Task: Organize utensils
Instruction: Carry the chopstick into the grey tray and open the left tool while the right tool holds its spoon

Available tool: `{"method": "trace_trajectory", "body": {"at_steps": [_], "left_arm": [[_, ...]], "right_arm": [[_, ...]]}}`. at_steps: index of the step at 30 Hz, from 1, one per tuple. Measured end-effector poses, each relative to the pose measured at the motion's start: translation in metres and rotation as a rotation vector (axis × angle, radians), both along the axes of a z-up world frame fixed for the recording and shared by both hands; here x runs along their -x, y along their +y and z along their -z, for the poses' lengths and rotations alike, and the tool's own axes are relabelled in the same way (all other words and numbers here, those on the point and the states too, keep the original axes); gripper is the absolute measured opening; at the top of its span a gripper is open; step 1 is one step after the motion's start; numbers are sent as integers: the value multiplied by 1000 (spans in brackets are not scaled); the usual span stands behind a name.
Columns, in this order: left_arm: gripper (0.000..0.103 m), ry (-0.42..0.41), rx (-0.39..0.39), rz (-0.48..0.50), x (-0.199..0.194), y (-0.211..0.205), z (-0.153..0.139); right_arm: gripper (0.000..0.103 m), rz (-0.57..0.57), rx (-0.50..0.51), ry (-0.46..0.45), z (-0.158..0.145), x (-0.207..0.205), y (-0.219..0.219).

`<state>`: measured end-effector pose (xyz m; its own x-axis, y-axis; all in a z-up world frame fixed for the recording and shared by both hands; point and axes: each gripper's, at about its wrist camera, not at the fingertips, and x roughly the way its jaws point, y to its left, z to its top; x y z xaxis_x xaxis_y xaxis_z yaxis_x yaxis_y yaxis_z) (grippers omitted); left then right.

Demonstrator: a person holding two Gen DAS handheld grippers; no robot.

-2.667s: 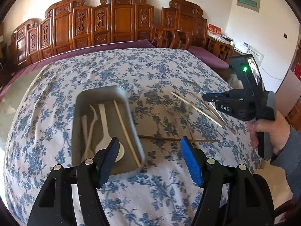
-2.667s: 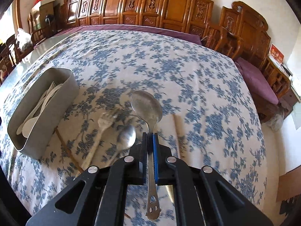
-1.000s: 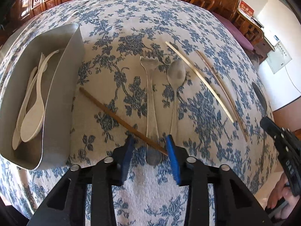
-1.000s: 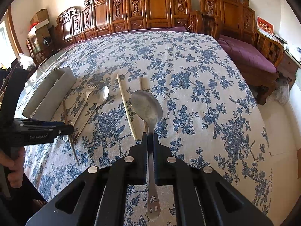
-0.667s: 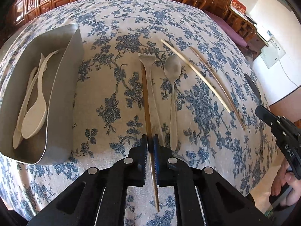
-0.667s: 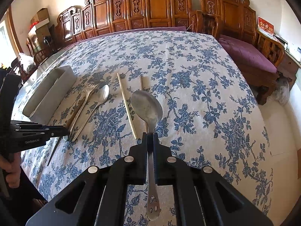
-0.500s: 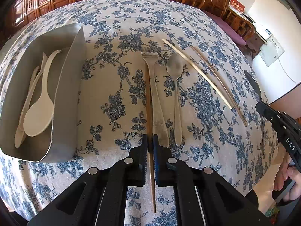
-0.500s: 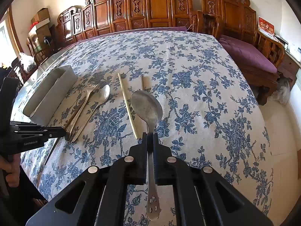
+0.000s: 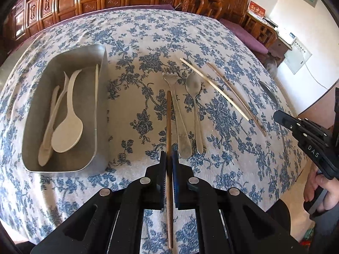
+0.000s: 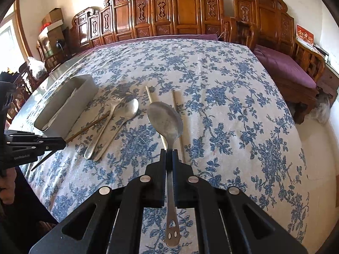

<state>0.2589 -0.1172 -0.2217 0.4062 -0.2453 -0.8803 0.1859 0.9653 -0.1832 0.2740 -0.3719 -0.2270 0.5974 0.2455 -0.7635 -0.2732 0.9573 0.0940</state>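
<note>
Item: brown chopstick (image 9: 168, 118), clenched near its rear third in left gripper (image 9: 168, 158) jaws, raised over the bench (image 9: 211, 42) beside the metal tray (image 9: 99, 97). Likely light, stiff, smooth; may pivot. Right gripper (image 10: 168, 155) jaws clamp large spoon (image 10: 165, 120) by its handle.

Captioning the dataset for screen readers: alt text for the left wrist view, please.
The left tool is shut on a dark brown wooden chopstick above a blue-flowered tablecloth. A grey metal tray at left holds pale plastic spoons; a steel fork, small steel spoon and two pale chopsticks lie at right.
</note>
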Motion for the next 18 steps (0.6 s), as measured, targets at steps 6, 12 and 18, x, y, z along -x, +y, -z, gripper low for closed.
{"method": "trace_trajectory", "body": {"at_steps": [6, 12, 18], "left_arm": [[4, -49, -23, 16, 9, 6, -18], [4, -110, -25, 14, 9, 18, -45], [4, -166, -36, -4, 1, 39, -72]], "right_arm": [[7, -26, -4, -6, -4, 4, 10], [7, -59, -16, -19, -12, 8, 23], [7, -97, -33, -34, -22, 10, 41]]}}
